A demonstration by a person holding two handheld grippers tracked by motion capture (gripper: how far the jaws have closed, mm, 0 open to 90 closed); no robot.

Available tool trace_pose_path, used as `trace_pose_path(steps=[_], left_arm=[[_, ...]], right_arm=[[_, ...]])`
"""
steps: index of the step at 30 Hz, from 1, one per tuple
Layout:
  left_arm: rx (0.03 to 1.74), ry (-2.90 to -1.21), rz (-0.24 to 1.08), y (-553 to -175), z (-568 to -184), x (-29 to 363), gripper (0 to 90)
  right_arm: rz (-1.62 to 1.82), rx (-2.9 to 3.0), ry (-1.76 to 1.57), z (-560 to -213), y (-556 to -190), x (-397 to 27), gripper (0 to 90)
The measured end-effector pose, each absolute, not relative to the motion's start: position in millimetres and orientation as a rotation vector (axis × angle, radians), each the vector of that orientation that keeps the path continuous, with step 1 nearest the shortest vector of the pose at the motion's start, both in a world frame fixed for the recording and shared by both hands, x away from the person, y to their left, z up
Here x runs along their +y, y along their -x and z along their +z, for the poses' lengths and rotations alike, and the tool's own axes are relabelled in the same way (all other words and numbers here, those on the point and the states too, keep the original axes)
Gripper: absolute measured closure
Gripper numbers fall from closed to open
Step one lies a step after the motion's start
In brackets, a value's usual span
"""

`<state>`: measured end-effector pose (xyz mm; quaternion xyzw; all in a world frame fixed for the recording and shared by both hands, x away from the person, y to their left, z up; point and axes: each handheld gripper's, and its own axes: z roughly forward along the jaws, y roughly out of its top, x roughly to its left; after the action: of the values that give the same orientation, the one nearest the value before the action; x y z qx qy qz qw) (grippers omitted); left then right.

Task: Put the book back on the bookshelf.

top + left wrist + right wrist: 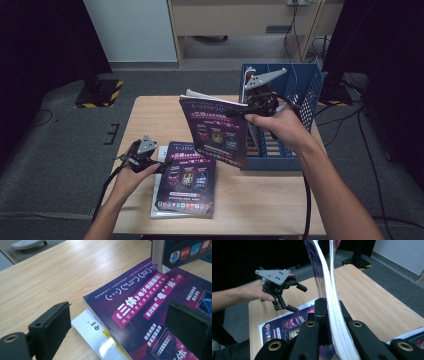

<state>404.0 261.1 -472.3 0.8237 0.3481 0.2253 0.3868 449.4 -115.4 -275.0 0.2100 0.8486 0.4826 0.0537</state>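
Right tool (239,111), jaws clamped on a purple book (216,131), holds it upright above the surface (150,112), just beside the blue crate (300,85). Left tool (161,167), jaws wide and gripping nothing, straddles the corner of a second purple book (187,177) lying flat, left of the crate.

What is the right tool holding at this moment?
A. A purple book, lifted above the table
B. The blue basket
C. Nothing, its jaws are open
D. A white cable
A: the right tool is shut on the purple book, which hangs clear of the table beside the blue basket.
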Motion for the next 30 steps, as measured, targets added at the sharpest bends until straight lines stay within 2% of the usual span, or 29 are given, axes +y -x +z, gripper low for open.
trace_pose_path(steps=[14, 30], left_arm=[[0.900, -2.100, 0.574, -405, -475, 265, 5.9], [0.905, -2.087, 0.578, -406, -472, 265, 5.9]], right_arm=[[1.476, 2.571, -0.587, -268, -438, -127, 84.4], [1.499, 2.549, -0.561, -254, -418, -166, 84.4]])
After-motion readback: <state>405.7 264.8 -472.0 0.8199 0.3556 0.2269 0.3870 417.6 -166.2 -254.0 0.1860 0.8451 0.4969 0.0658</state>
